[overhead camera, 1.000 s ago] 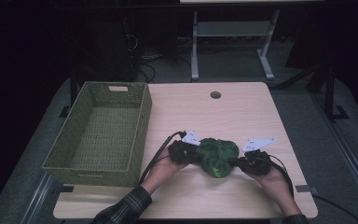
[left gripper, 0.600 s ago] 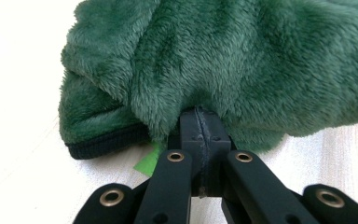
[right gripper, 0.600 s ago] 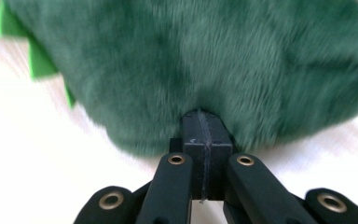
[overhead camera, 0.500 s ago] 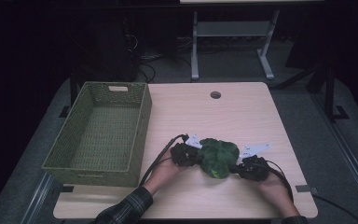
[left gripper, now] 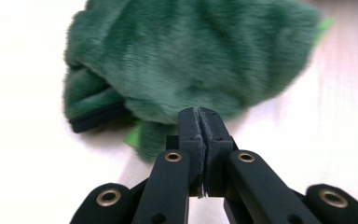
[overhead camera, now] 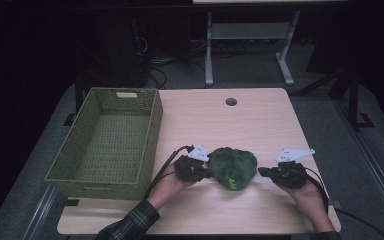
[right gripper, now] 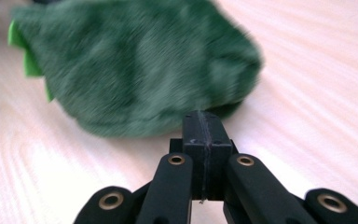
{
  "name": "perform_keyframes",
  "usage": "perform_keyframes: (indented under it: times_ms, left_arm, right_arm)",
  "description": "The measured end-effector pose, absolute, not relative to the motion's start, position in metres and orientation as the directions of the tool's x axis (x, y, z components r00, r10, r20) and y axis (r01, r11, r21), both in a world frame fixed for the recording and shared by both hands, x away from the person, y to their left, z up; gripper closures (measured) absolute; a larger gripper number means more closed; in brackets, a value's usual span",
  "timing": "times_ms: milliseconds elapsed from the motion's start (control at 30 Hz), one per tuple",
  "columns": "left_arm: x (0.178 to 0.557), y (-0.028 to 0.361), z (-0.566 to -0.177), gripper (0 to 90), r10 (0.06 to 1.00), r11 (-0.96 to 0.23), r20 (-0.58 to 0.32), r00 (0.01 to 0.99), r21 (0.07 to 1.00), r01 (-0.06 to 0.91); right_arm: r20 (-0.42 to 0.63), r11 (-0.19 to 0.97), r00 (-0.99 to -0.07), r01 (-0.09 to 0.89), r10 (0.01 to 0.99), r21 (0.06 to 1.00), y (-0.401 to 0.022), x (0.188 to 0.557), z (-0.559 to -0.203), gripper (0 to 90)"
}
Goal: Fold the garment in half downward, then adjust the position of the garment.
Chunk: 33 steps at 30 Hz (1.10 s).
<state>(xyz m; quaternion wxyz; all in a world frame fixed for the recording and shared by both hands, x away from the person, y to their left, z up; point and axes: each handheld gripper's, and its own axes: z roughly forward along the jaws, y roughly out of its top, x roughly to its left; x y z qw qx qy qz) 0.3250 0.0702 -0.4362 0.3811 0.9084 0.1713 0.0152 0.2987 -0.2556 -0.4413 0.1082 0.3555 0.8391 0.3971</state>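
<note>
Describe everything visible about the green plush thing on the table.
The green plush thing is a soft, furry, dark green bundle with bright green felt bits at its edge and a dark trimmed opening on one side. It lies crumpled on the light wooden table, right of the woven basket. The shut left gripper meets its left edge; the shut right gripper sits apart.

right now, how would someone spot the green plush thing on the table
Start at the light wooden table and its woven green basket on the left. Right of the basket, near the front edge, lies the plush. It is the one dark green, furry lump with bright green trim.
</note>
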Motion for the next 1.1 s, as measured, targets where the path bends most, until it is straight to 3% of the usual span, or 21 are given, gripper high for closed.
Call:
perform_keyframes:
  times_ms: [333, 667, 1100]
  left_arm:
    - [0.307, 0.055, -0.436, 87.0, 0.255, -0.663, -0.144, 0.956, 0.694, 0.282]
    - [0.297, 0.030, -0.446, 87.0, 0.194, -0.688, -0.150, 0.970, 0.683, 0.243]
    - [0.314, 0.026, -0.459, 88.2, 0.253, -0.682, -0.138, 0.958, 0.677, 0.278]
  right_arm:
    - [0.096, 0.383, -0.705, 0.489, 0.703, 0.784, -0.254, 0.339, -0.423, 90.0]
    - [0.133, 0.369, -0.706, 0.510, 0.696, 0.777, -0.231, 0.383, -0.433, 90.0]
    - [0.187, 0.437, -0.735, 0.566, 0.652, 0.699, -0.207, 0.393, -0.458, 90.0]
